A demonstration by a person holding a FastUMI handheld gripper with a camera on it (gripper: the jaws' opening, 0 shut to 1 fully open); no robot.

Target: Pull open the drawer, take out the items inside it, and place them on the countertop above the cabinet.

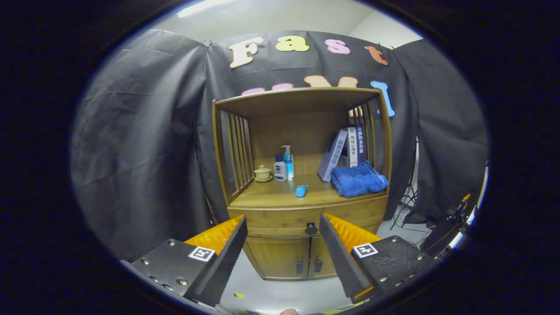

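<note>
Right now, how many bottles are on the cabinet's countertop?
2. A white bottle and a taller pump bottle stand side by side at the back left, beside a small cup. The open gripper is well short of the closed drawer.

Black cloth wall (144,144) hangs beyond the fingers, pale ceiling with a light strip (203,7) above, grey floor (280,293) below; a tripod (409,192), perhaps a light stand, stands right

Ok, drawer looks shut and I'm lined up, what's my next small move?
Probably ease straight forward toward the drawer knob. The gripper has its jaws spread wide, the knob sits between and beyond them, and the drawer is closed flush under the countertop.
</note>
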